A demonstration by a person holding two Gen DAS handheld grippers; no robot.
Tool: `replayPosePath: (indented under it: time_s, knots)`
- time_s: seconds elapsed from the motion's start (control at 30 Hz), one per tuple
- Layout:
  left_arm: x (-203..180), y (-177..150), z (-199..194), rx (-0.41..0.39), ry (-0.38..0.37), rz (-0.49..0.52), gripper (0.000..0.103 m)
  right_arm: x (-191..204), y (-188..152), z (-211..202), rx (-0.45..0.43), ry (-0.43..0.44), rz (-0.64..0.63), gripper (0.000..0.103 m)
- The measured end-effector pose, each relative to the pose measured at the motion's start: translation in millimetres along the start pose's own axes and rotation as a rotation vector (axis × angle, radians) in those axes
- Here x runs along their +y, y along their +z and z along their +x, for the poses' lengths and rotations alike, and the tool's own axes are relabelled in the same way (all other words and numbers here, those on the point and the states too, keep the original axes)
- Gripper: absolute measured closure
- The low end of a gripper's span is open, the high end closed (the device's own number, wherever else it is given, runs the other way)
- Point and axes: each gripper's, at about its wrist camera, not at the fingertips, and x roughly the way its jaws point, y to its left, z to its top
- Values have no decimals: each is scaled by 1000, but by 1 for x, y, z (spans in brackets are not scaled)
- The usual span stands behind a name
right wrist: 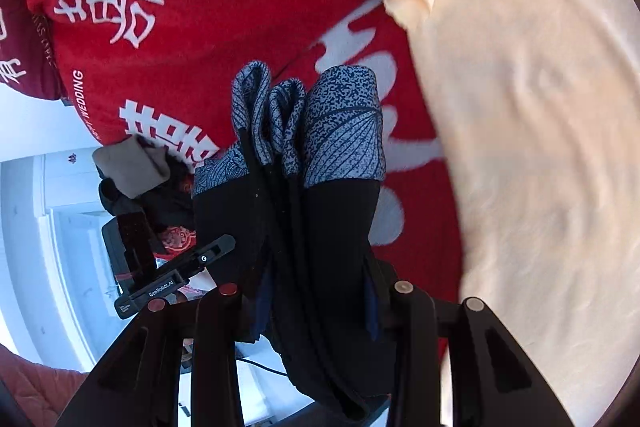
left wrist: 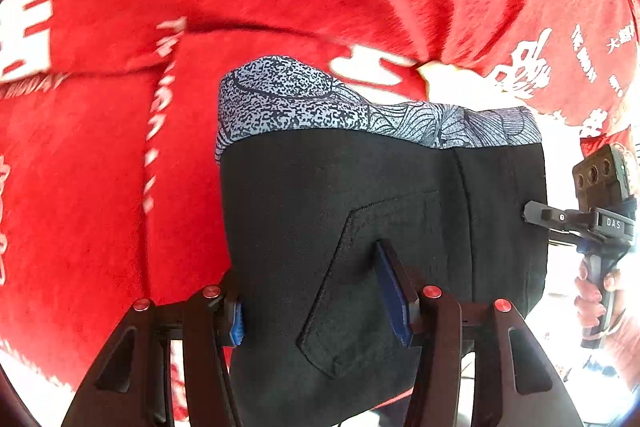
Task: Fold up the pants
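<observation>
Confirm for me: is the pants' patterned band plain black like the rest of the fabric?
No. The pants are black, but their band is grey with a dark speckled, leaf-like print.

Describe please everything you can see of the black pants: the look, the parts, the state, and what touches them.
The black pants look like soft knit cloth, with a grey speckled, line-patterned waistband and a stitched pocket. They are already folded into several layers, seen bunched in the right wrist view, and held above a red blanket with white characters. The left tool grips one edge; the right tool clamps the other. A cream cloth lies nearby, apart from them.
</observation>
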Motion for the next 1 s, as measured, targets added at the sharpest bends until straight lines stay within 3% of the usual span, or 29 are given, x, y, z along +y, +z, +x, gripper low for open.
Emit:
replayPosePath:
  time_s: [0.13, 0.17, 0.23, 0.27, 0.3, 0.33, 0.4, 0.53, 0.63, 0.7, 0.83, 0.93, 1.0]
  knots:
    - [32, -24, 2, 8, 31, -28, 47, 5, -22, 32, 7, -6, 18, 63]
    - [41, -29, 9, 3, 57, -29, 40, 7, -25, 41, 13, -31, 5, 63]
    - [53, -34, 25, -3, 147, -45, 34, 5, -27, 57, 30, -88, -13, 62]
    - [62, -36, 34, -2, 172, -54, 13, 2, -29, 63, 35, -132, -7, 57]
    - [72, -37, 36, -25, 181, -73, 3, 0, -29, 67, 30, -179, 0, 55]
    - [78, -37, 35, -32, 183, -93, 1, -3, -28, 66, 26, -199, 17, 52]
    - [85, -36, 28, -34, 186, -107, 1, -2, -29, 60, 13, -218, 49, 50]
    - [83, -31, -4, -94, 226, -82, 1, 7, -38, 31, -42, -390, 20, 50]
    - [75, -22, -20, -138, 184, -52, 1, 37, -40, 16, -127, -412, -67, 83]
    - [61, -14, -24, -161, 143, -8, 1, 56, -34, 17, -159, -409, -122, 83]
    - [34, 0, 4, -152, 107, 45, 1, 74, -15, 55, -118, -446, -210, 83]
    - [38, 3, 41, -112, 147, 12, 1, 61, -9, 87, -85, -517, -197, 87]
    - [51, 1, 61, -97, 153, -30, 0, 54, -7, 91, -109, -509, -203, 92]
